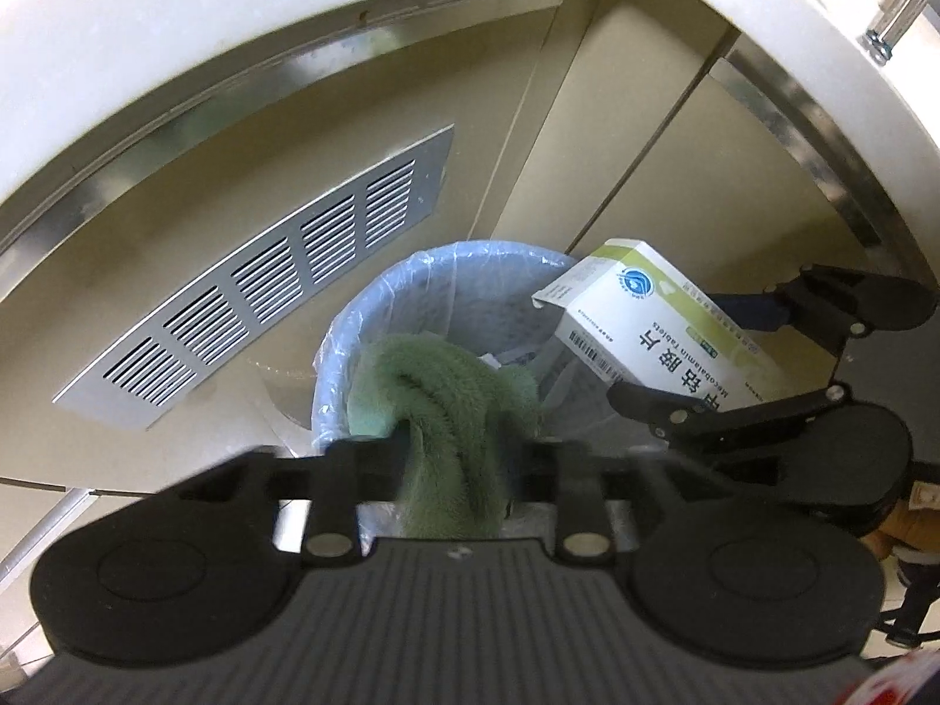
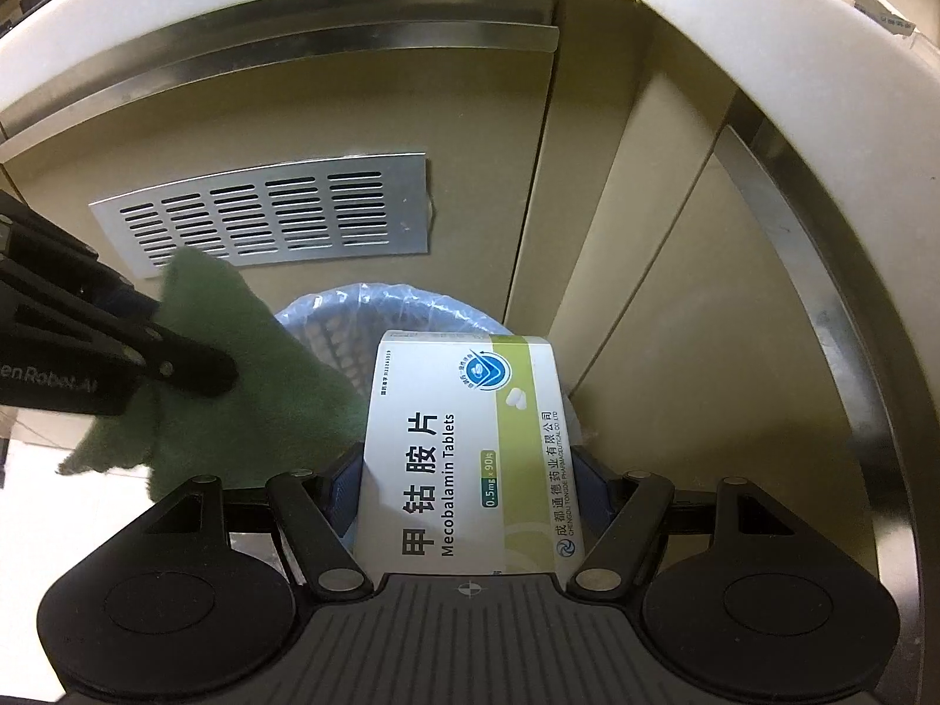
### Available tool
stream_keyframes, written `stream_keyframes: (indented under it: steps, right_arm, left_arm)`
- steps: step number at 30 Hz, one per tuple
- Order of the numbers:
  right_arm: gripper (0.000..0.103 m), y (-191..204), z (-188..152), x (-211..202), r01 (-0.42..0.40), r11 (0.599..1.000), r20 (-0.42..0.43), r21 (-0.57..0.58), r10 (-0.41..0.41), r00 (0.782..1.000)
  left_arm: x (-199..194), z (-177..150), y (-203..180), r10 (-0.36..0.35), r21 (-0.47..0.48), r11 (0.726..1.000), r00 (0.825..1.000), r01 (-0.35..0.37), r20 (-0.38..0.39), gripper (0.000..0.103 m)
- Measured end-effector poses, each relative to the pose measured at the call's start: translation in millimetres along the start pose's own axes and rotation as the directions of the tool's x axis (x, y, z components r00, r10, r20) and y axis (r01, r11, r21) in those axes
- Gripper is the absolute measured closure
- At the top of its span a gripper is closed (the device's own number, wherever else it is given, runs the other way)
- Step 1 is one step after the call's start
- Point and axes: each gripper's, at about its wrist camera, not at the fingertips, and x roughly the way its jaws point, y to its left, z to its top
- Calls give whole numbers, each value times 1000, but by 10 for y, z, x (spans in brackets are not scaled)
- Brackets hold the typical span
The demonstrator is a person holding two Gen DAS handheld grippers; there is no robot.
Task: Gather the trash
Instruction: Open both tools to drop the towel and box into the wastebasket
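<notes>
A fuzzy green cloth [image 1: 452, 411], twisted into folds, hangs at frame centre between the partly parted jaws of the left gripper [image 1: 458, 464] over a blue-lined bin [image 1: 376, 317], while at right the right gripper [image 2: 467, 487] clamps a white-and-green tablet box [image 2: 470, 446].

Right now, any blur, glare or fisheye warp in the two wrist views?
Left wrist: green cloth smeared with motion blur near the left tool; counter edge bows heavily. Right wrist: sharp, medicine box print legible; floor at lower left blown out to white; metal trim curves with the lens.
</notes>
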Motion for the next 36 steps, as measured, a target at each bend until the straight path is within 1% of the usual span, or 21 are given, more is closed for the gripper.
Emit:
stream_keyframes:
  steps: [1, 6, 12, 24, 25, 30, 31, 32, 34, 36]
  right_arm:
    - [33, -7, -1, -1, -3, 1000, -1, 1, 3, 1000]
    - [33, -32, 3, 4, -10, 1000, -8, 7, 10, 1000]
    - [33, -31, 18, 9, -18, 1000, -8, 11, 18, 1000]
    - [32, 30, 38, 12, -45, 999, 2, 30, 45, 999]
    - [32, 41, 42, 9, -43, 998, -7, 35, 44, 999]
    - [32, 65, 60, -17, -82, 995, 20, 54, 81, 996]
    - [31, 80, 66, -19, -86, 995, 22, 50, 85, 996]
    - [27, 92, 72, -16, -88, 995, 20, 48, 88, 996]
    - [23, 112, 77, -14, -91, 995, 15, 49, 90, 996]
    - [22, 123, 77, -17, -92, 995, 10, 49, 91, 996]
  left_arm:
    - [-12, -5, 2, 8, 2, 1000, 1000, -8, 4, 60]
    - [-52, -34, 47, 33, -14, 999, 999, -33, 4, 60]
    - [-125, -87, 104, 40, -25, 999, 999, -40, 7, 60]
    - [-210, -157, 91, 54, -34, 998, 998, -54, 21, 60]
    - [-211, -159, 85, 56, -35, 998, 998, -55, 22, 60]
    - [-250, -169, 93, 63, -39, 997, 998, -62, 26, 60]
    - [-261, -174, 98, 66, -40, 997, 997, -65, 28, 60]
    - [-270, -181, 100, 67, -41, 997, 997, -66, 30, 60]
    - [-276, -188, 108, 70, -44, 997, 997, -68, 32, 60]
    - [-274, -196, 111, 71, -45, 997, 997, -70, 33, 60]
